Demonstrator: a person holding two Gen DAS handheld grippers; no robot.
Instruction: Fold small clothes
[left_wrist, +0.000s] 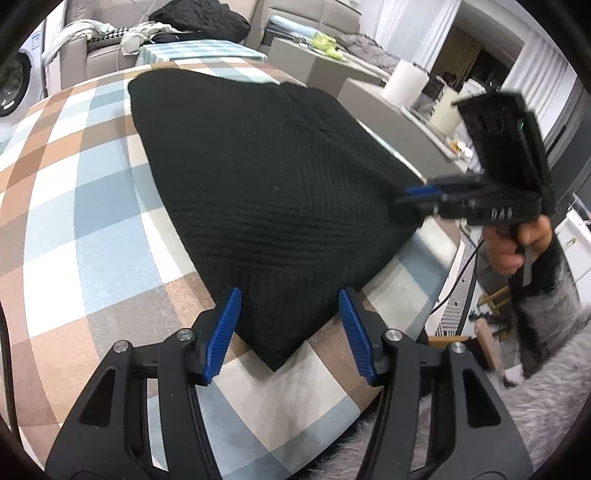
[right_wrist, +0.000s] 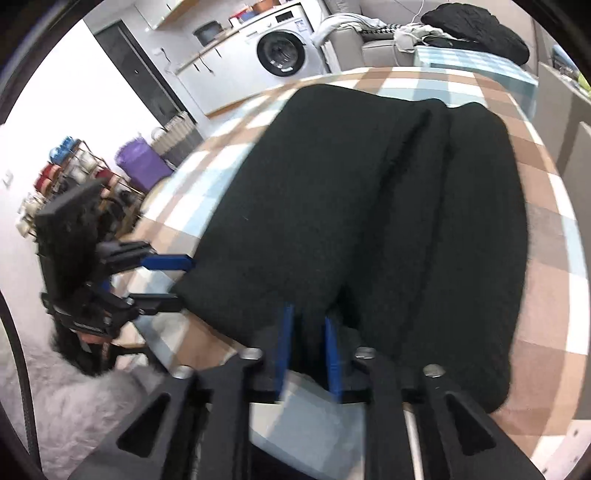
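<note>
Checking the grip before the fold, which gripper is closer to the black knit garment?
Right. The right gripper is shut on the black knit garment's edge; the left gripper is open, its fingers straddling a corner without clamping it.

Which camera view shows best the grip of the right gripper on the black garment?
The right wrist view: the right gripper has its fingers closed on the black garment edge. The left wrist view shows it from the side, far and small.
</note>
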